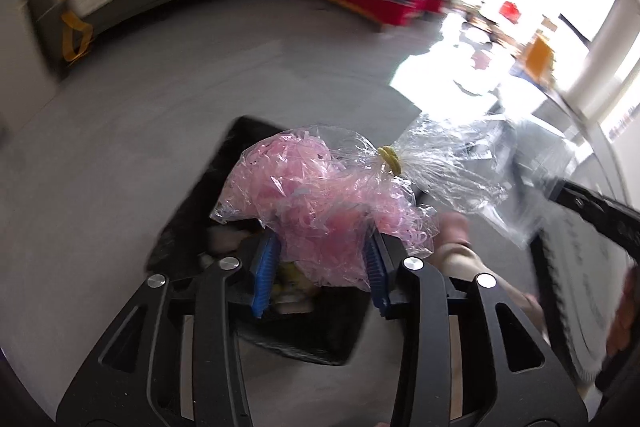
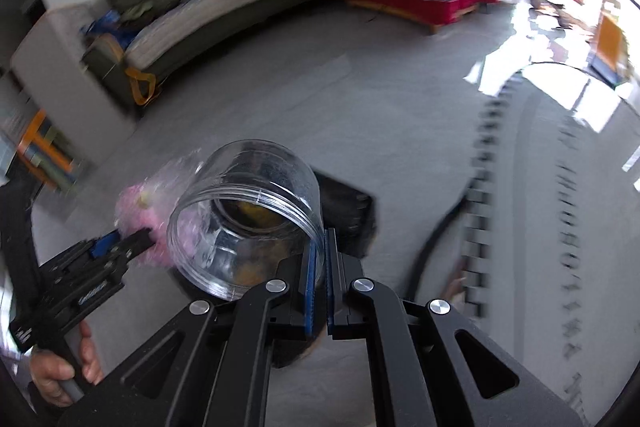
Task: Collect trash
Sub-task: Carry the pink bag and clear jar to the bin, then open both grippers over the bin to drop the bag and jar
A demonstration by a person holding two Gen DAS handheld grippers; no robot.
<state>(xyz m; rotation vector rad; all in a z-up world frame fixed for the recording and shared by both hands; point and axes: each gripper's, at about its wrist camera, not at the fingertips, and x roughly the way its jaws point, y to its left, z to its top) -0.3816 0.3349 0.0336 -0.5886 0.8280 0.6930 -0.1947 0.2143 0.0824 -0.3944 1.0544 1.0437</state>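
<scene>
My left gripper (image 1: 320, 263) clamps the pink-shred bag (image 1: 320, 195), the right gripper (image 2: 320, 279) pinches the clear jar's (image 2: 248, 215) rim; I'd release both squarely over the black bin (image 1: 304, 331).

No text, label, brand or number can be read in either view. The pale mat (image 2: 560, 227) at the right edge of the right wrist view carries a column of dark letter-like marks, but motion blur smears them past reading (the left wrist view shows the same marks, equally blurred). The left gripper's black body (image 2: 76, 291), seen from the right wrist view, bears a small pale marking, too small and soft to make out.
</scene>
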